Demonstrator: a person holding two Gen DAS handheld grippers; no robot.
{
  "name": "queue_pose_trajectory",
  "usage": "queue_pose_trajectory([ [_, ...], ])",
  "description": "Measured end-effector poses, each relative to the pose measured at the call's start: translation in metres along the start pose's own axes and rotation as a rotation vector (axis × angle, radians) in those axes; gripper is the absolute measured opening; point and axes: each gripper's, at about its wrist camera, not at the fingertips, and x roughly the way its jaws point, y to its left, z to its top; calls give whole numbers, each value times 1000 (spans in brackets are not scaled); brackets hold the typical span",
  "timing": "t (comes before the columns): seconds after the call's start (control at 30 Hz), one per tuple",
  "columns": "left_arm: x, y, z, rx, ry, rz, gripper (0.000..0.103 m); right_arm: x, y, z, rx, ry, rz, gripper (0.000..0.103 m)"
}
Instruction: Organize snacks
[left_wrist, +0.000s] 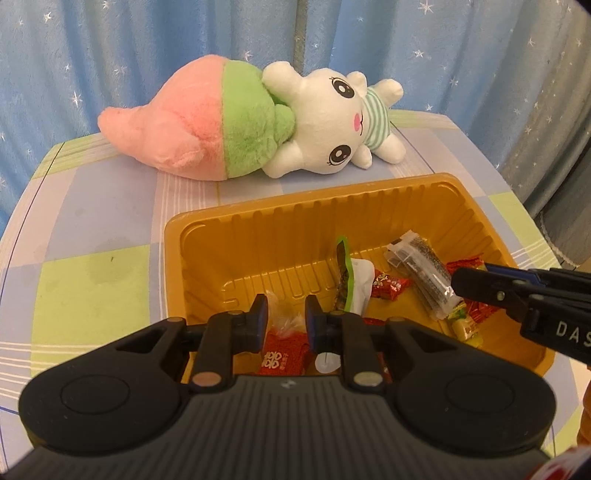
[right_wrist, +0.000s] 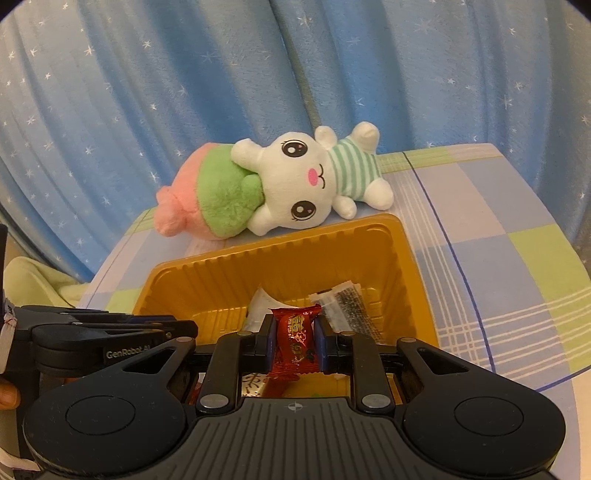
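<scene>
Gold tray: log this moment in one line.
left gripper: shut on clear-wrapped snack | right gripper: shut on red candy | both over gold tray | snacks inside

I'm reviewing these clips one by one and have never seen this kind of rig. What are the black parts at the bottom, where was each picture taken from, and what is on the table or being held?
There is no robot here. A person holds a two-finger gripper in each hand, and each one carries a wide-angle camera looking along its fingers. One picture comes from the left gripper, the other from the right gripper. A checked tablecloth carries a golden tray with wrapped snacks inside, and a plush rabbit lies behind it, before a blue curtain. The right gripper pinches a red sweet over the tray. The left one appears closed on a clear-wrapped sweet.
</scene>
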Motion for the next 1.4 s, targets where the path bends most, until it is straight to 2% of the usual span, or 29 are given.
queue_pose_trajectory([
  [0.73, -32, 2, -4, -27, -41, -22, 22, 11, 1, 5, -6, 7, 15, 22],
  [0.93, -39, 0, -9, -38, -45, -11, 31, 8, -1, 8, 14, 3, 39, 24],
  [1.0, -42, -1, -10, -41, -44, -5, 32, 5, -1, 8, 8, -1, 41, 27],
  [1.07, -45, -2, -12, -45, -45, 2, 33, 1, -1, 8, 7, -8, 41, 47],
  [1.13, -49, -4, -14, -46, -46, 10, 35, -4, -2, 6, 8, -24, 42, 56],
  [1.3, -60, -11, -20, -49, -53, 29, 50, -20, -6, 2, 6, -21, 55, 60],
  [1.4, -71, -17, -26, -49, -66, 38, 55, -35, -8, -4, -4, -36, 54, 68],
])
